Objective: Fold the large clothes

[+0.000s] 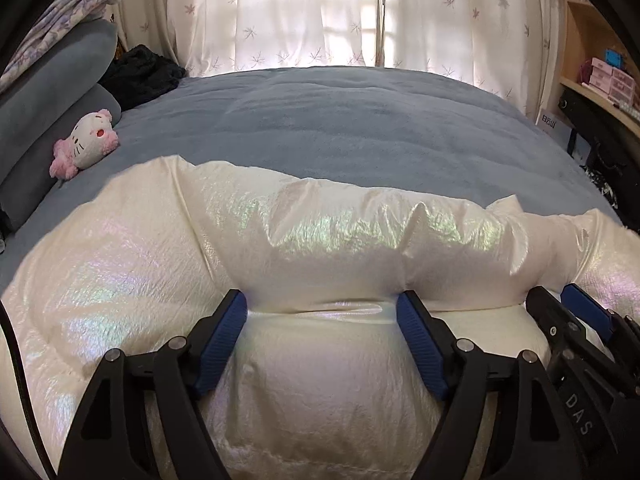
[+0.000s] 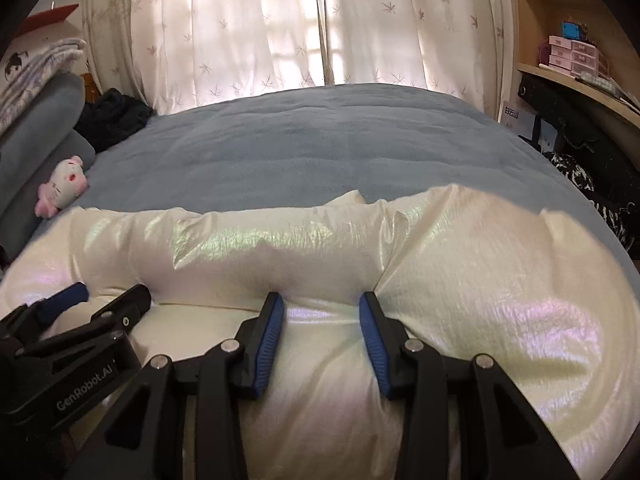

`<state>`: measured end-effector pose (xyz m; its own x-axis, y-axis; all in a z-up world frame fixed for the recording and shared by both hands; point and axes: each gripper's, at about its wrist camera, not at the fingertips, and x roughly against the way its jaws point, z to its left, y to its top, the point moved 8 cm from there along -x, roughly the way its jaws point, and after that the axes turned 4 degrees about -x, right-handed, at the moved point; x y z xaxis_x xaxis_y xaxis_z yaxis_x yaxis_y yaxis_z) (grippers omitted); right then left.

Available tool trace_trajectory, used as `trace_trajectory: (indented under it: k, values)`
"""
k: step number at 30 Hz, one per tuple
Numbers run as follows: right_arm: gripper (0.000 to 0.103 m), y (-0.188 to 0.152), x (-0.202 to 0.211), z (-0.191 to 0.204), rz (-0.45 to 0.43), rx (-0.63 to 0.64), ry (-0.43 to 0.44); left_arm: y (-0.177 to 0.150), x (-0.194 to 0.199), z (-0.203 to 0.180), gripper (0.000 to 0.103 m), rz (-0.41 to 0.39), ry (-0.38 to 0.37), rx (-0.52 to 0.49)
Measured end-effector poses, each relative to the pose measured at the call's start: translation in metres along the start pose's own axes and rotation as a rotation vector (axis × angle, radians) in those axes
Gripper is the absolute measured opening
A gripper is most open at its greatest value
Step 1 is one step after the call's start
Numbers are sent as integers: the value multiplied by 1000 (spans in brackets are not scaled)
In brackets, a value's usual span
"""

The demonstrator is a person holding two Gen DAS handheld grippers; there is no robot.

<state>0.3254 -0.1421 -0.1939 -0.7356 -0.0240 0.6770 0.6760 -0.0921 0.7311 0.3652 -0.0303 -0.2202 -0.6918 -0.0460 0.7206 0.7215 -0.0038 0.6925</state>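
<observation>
A puffy, pearly white jacket [image 1: 340, 240] lies across the near part of the bed, with a thick fold rolled along its far edge. My left gripper [image 1: 320, 308] straddles a bulge of that fold. Both blue pads [image 1: 416, 340] press into the padding from either side, jaws wide. To its right, my right gripper [image 2: 322, 312] pinches the same fold of the jacket [image 2: 480, 280] in a narrower grip. Each gripper shows at the edge of the other's view: the right gripper [image 1: 556, 300] and the left gripper [image 2: 106, 296] sit close side by side.
The blue-grey bedspread [image 1: 340, 128] stretches beyond the jacket to the curtained window [image 1: 320, 12]. A pink and white plush toy [image 1: 86, 144], grey pillows [image 1: 52, 80] and a dark garment [image 1: 140, 74] lie at the left. A wooden shelf [image 2: 580, 60] with boxes stands at the right.
</observation>
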Motion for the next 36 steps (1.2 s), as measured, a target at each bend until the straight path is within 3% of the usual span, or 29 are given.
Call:
trace_trajectory:
  k: [7, 36]
  values:
    - [41, -4, -12, -2, -18, -16, 15, -2, -15, -9, 79, -19, 23, -18]
    - [41, -13, -28, -5, -20, -64, 56, -16, -38, 3, 80, -43, -24, 3]
